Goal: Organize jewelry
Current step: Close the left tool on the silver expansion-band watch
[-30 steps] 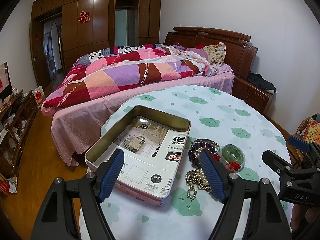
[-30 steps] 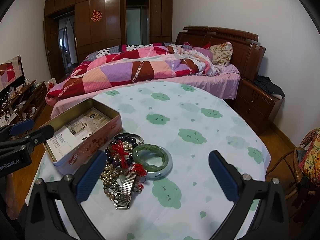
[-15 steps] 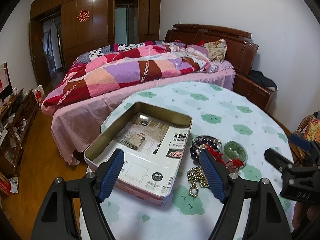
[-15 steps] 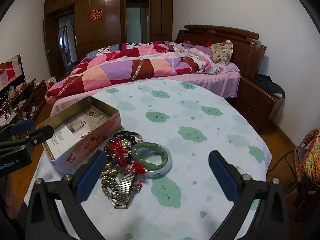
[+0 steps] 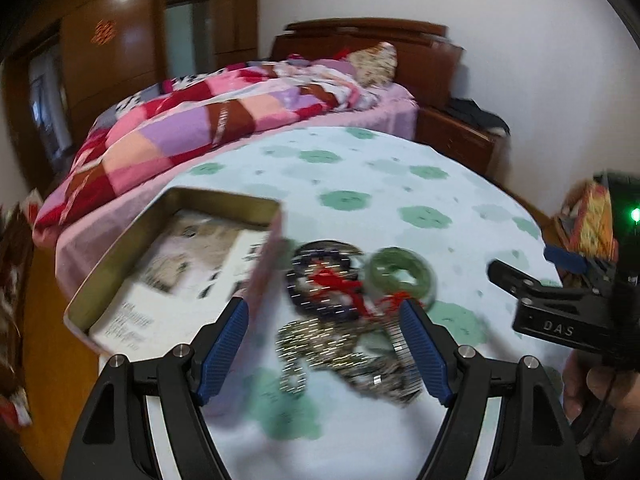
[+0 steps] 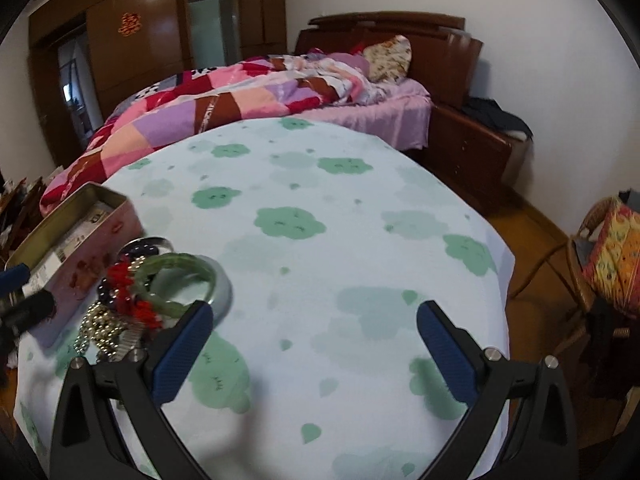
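The open tin [image 5: 176, 264] holds only printed paper [image 5: 172, 296]; both claws, left [image 5: 324, 344] and right [image 6: 312, 344], gape empty.

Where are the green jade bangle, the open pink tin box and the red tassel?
Green jade bangle [image 6: 176, 262]: right wrist view, far rim.
Open pink tin box [image 6: 100, 240]: right wrist view, pink side wall.
Red tassel [image 6: 120, 274]: right wrist view, upper tuft.

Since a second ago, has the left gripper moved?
Yes. The left gripper has swung right: it straddled the tin box before, and now frames the jewelry pile beside it.
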`<state>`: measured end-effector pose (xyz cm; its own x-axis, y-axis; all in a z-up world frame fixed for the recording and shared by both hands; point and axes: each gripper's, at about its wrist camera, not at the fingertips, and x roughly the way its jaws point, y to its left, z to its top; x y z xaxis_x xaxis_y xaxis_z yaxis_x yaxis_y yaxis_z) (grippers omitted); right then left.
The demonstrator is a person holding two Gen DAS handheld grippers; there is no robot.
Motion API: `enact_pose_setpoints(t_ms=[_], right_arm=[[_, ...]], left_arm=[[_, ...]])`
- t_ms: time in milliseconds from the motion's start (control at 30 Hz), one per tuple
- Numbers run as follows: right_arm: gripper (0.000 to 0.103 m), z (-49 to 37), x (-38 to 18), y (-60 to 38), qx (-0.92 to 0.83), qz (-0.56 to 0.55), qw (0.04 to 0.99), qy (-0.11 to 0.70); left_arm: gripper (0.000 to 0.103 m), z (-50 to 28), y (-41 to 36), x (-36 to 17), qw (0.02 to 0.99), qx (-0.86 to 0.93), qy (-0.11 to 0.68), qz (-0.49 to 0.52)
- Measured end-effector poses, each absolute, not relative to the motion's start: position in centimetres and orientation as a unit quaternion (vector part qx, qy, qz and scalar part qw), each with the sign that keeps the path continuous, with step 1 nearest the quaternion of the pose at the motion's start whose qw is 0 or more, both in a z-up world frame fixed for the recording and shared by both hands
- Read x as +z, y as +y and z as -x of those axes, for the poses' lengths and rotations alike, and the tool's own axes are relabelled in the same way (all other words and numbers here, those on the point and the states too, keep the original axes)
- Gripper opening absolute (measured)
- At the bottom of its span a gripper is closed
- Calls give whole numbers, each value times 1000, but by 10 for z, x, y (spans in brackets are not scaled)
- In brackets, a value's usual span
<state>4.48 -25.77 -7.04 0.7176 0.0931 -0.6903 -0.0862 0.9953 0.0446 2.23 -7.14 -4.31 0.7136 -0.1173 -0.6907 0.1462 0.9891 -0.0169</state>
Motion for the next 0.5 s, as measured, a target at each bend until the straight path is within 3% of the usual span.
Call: enact_pose_setpoints(t_ms=[100,167,333,400,433,500], right_arm=[[103,-45,-72,-263,43,-10,926,375],[103,-50,-74,-267,41,-18,925,378],[103,-53,-78,-265,41,-27,923,381],[103,-54,-78,-264,44,-27,923,380],[103,-53,-78,-263,45,-26,924,380],[103,-55,-79,-261,47,-25,924,379]], left_arm=[[77,-26,-93,-49,920,-87,381,-40],[66,-27,-104,-52,917,-95,385,-51],[49,-31,-115,-71,895,-121,427,-51],[33,-32,-116,-76,890,-131,434,-46],[16,-33,-116,-79,888,-137,437,-44],[9,-30,-115,-78,887,-146,436,-38]])
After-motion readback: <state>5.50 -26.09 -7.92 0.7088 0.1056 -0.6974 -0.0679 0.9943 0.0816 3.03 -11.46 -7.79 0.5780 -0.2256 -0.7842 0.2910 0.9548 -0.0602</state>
